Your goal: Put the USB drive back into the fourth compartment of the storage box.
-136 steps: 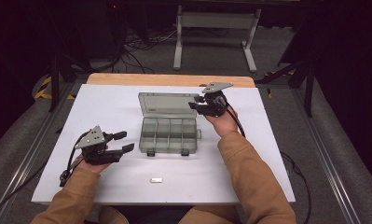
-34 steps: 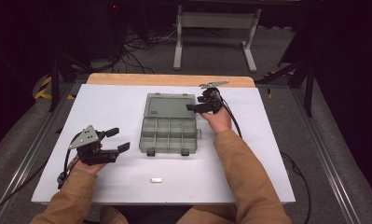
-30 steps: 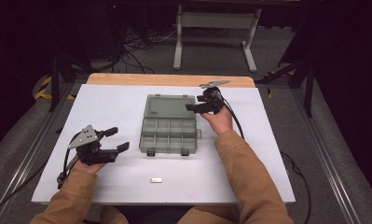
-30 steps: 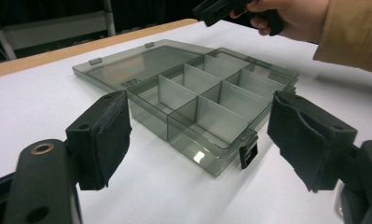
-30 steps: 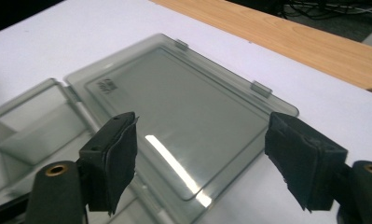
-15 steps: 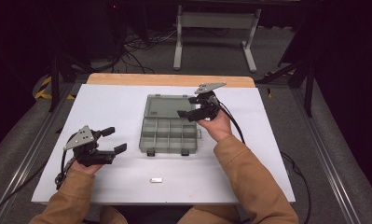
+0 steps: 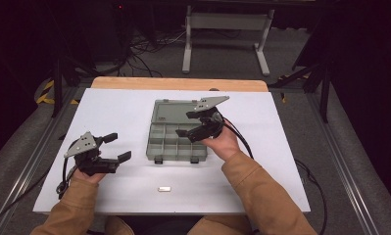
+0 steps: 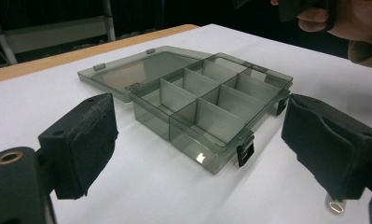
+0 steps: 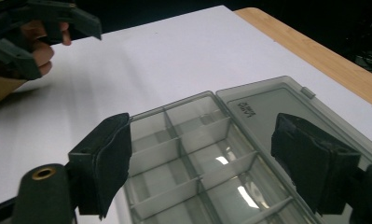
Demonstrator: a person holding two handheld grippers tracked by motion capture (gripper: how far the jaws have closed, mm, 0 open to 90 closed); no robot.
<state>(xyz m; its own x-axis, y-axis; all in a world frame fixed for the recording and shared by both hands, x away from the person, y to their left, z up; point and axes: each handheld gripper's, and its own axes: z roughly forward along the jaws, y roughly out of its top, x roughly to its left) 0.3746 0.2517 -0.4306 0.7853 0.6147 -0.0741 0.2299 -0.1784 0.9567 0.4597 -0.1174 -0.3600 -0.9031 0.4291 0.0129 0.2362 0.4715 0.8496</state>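
Observation:
A grey see-through compartment box [image 7: 169,142] lies in the middle of the white table, its lid [image 7: 176,109] folded flat toward the far side. Its compartments [image 9: 193,158] look empty. My right gripper [image 7: 184,124] hovers open over the box's right half, with nothing between its jaws. In the right gripper view the lid [image 9: 277,109] lies beyond the dividers. My left gripper [image 7: 120,147] stands open to the left of the box, pointing at it, a short gap away. In the left gripper view the box [image 8: 207,109] sits between the two pads with its black latches [image 8: 245,152] facing me.
A small metal piece [image 7: 163,188] lies on the white table [image 7: 281,147] near the front edge, also at the bottom right as a metal piece [image 8: 334,205]. A wooden strip [image 7: 178,83] borders the far edge. Behind, a metal stand [image 7: 227,24] and cables sit on the floor.
The lid went from raised to lying flat. In the last second my right gripper drew back from the lid's far right corner over the compartments. My left gripper shifted slightly left.

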